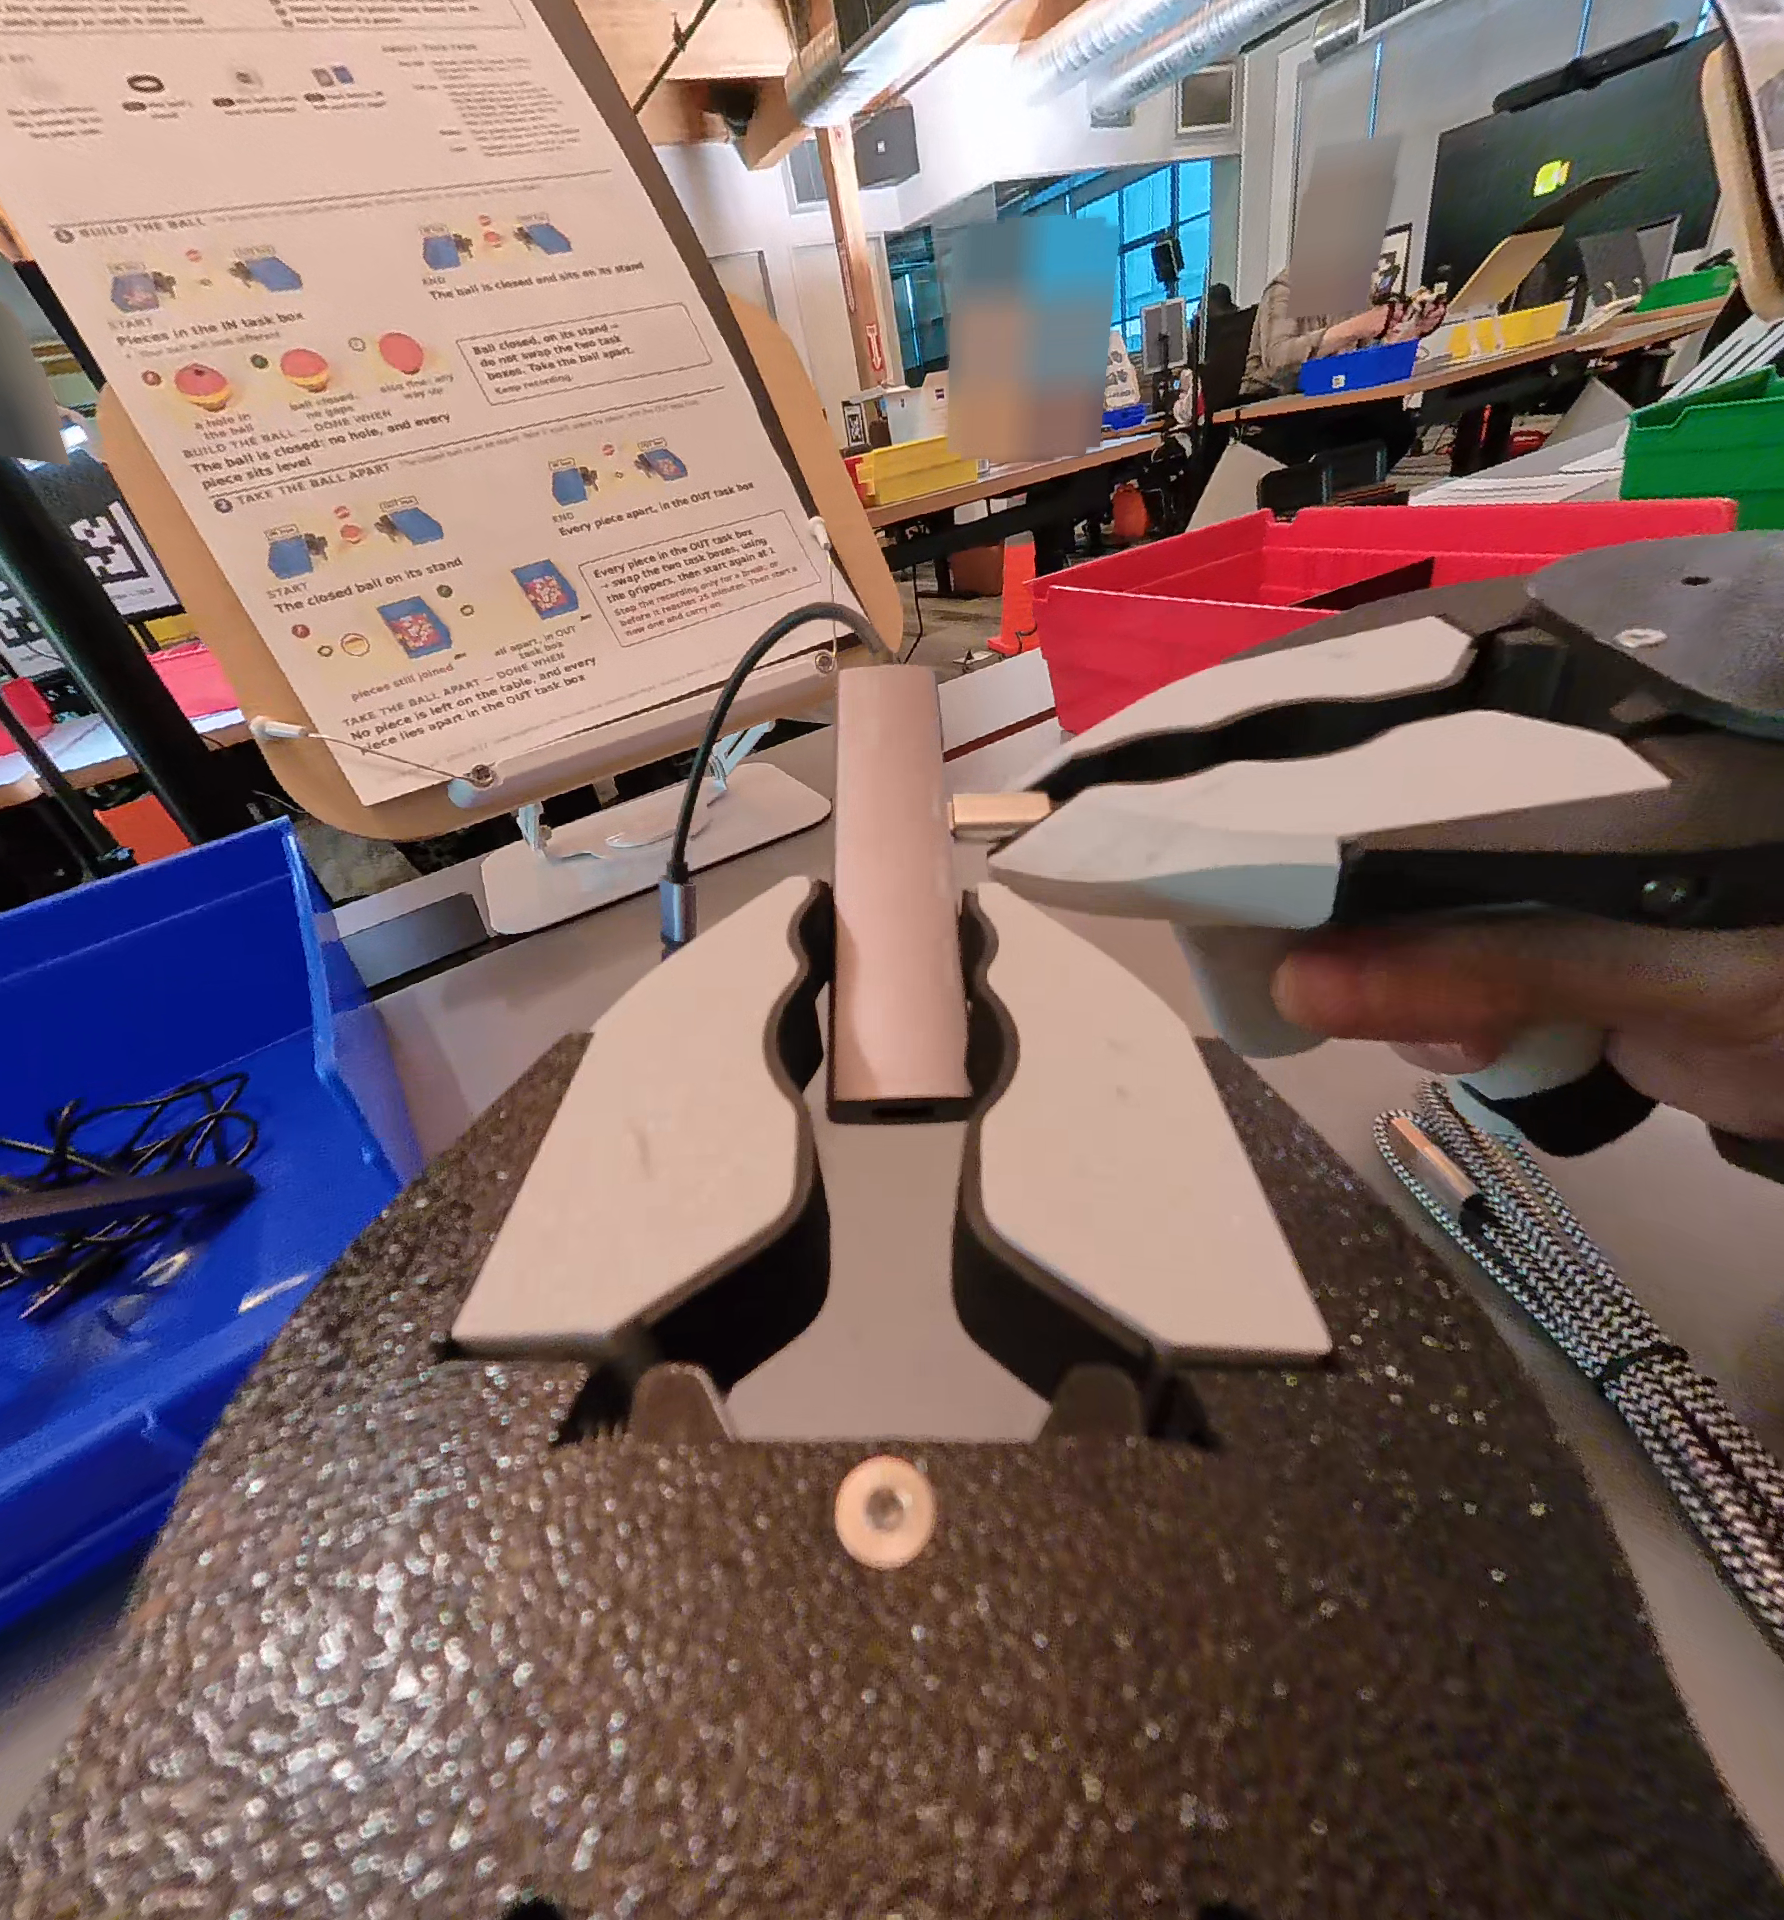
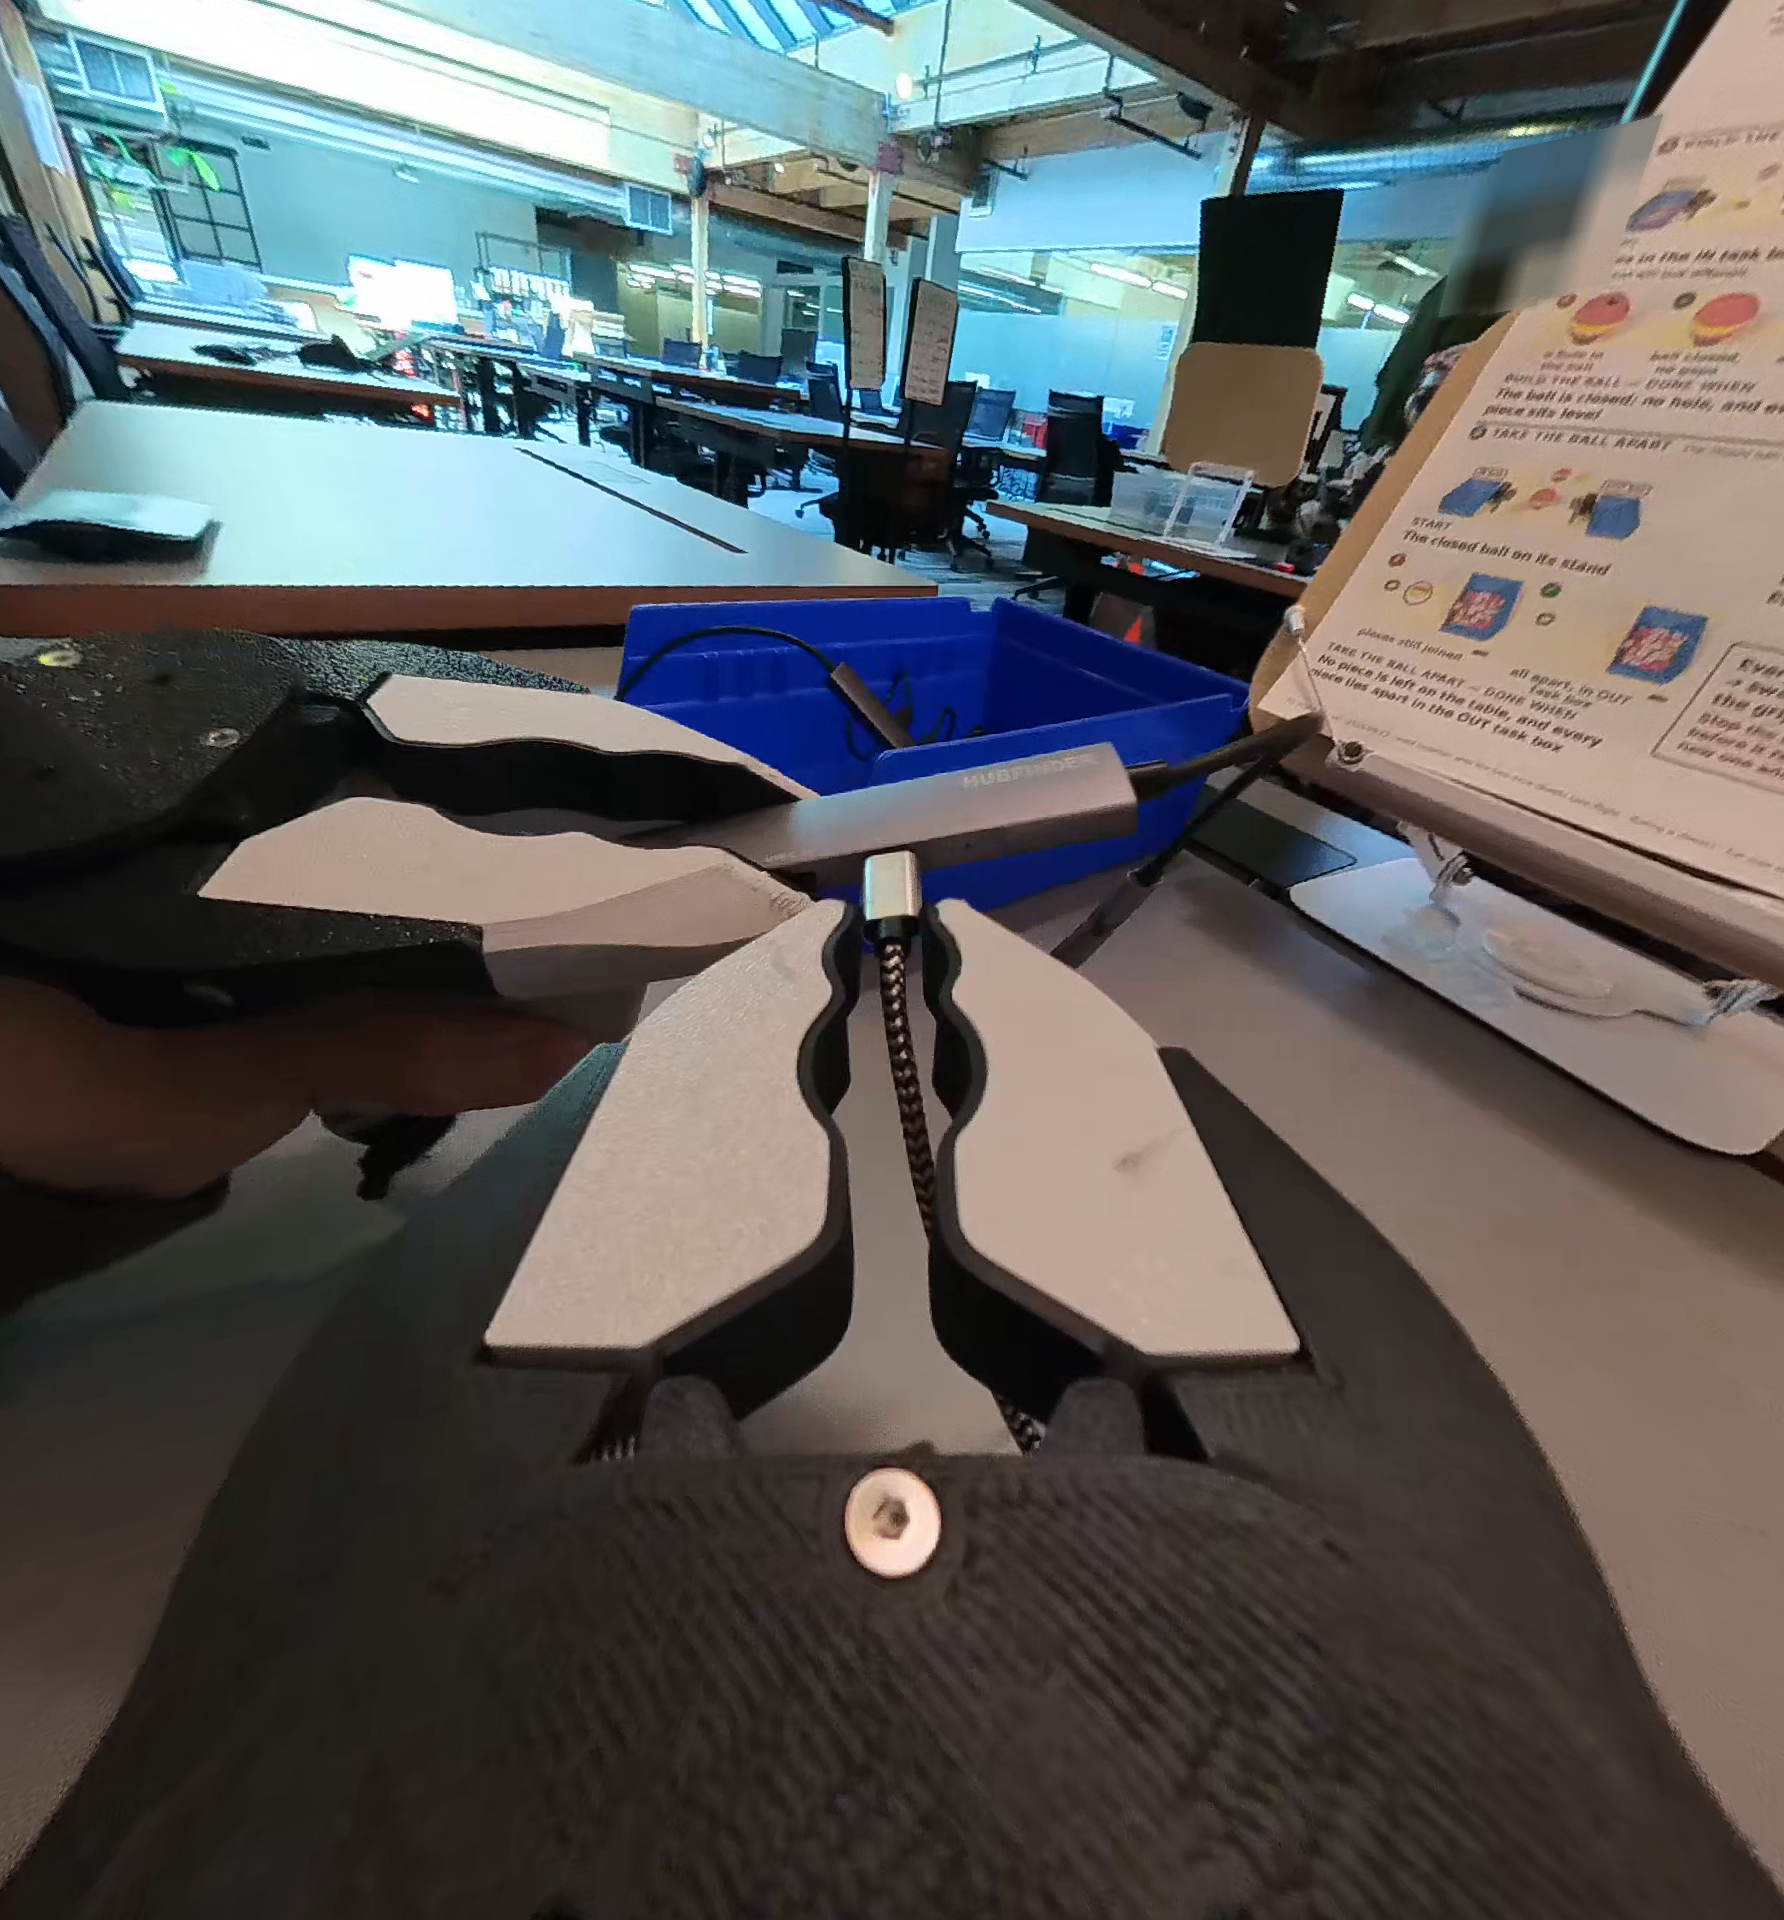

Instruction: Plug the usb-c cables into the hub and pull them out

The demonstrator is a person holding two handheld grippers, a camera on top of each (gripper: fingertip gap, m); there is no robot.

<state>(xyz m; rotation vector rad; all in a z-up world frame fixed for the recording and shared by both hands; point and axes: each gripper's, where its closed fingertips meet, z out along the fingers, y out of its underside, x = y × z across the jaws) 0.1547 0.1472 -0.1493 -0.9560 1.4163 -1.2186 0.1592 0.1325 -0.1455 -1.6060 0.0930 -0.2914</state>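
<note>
Near the camera, the left tongs (image 1: 893,997) are clamped on the hub (image 1: 893,894), held above the grey surface (image 1: 1553,1299). From the right, the right tongs (image 2: 893,935) grip the braided cable (image 2: 903,1049) just behind its metal plug (image 2: 888,883), which sits against the hub's side, seemingly at a port; whether it is fully seated is unclear. More cables wait in the blue bin (image 1: 140,997) at far left.

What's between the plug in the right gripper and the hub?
Nothing: the plug meets the hub's side, no gap seen in the right wrist view.
</note>
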